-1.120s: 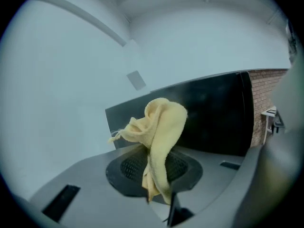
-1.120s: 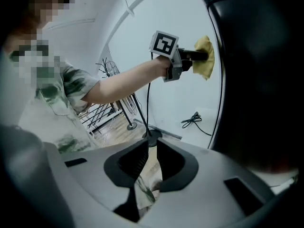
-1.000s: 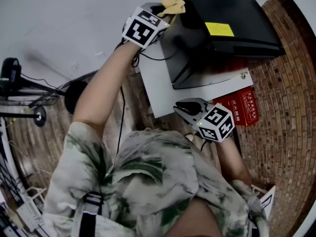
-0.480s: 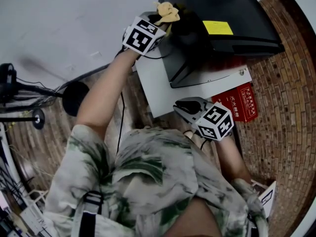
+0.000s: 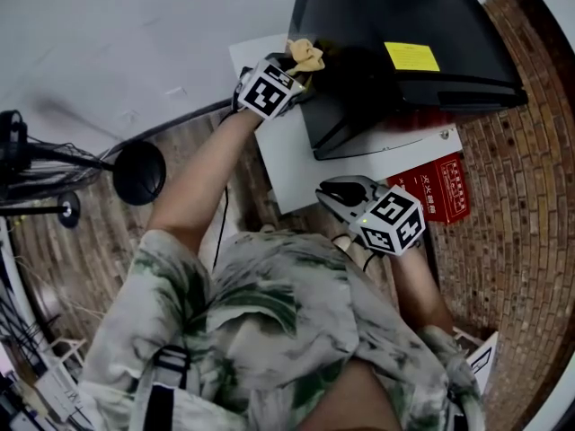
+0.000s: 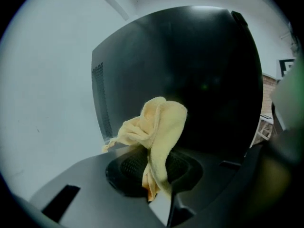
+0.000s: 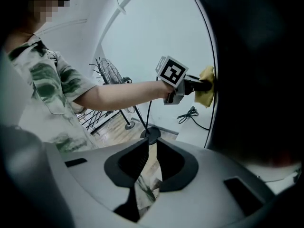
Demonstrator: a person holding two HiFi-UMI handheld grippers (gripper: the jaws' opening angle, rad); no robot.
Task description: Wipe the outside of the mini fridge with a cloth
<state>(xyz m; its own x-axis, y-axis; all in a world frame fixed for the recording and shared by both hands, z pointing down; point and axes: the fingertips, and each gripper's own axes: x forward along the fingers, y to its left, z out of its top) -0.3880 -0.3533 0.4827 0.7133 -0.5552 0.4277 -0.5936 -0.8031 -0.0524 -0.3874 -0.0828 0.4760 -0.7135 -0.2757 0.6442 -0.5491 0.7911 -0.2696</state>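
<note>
The black mini fridge stands on a white platform and fills the right of the right gripper view as a dark fridge wall. My left gripper is shut on a crumpled yellow cloth, pressed against the fridge's left side near its lower edge. In the left gripper view the cloth bunches up from the left gripper in front of the fridge side. The right gripper hovers by the platform's near edge, its jaws narrowly open and empty. The right gripper view shows the cloth on the fridge.
A red box lies beside the platform on the brick-pattern floor. A fan's round black base and stand sit to the left, with black cables on the floor near the white wall.
My left gripper has slid the cloth down the fridge's left side, toward me. The right gripper has stayed in place.
</note>
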